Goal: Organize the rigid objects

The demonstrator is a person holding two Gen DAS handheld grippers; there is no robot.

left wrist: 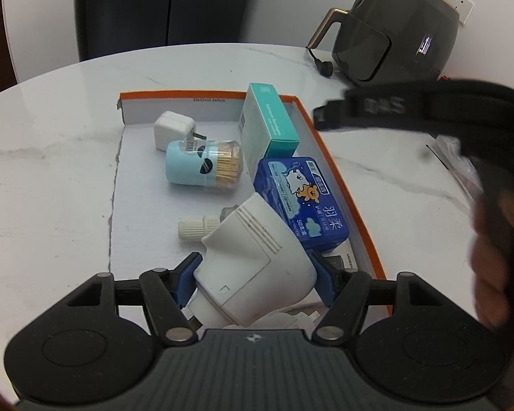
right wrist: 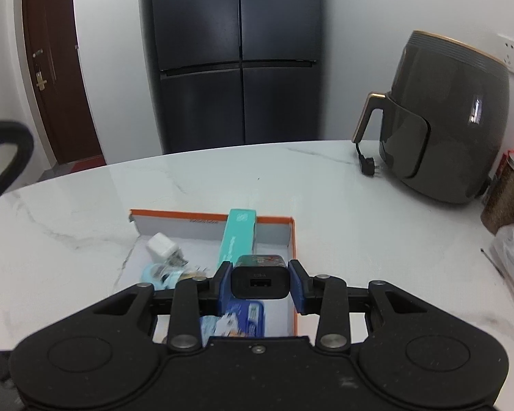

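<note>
My left gripper is shut on a bulky white plug-in device, held over the near end of the orange-rimmed cardboard tray. Inside the tray lie a white charger cube, a light-blue toothpick jar, a teal box and a blue tissue pack. My right gripper is shut on a black USB charger, hovering above the tray's right side. The same teal box and white charger cube show beyond it.
A dark air fryer with its cord plug stands at the back right of the white marble table. A jar and plastic bags sit at the right edge. A dark fridge stands behind. A hand shows at right.
</note>
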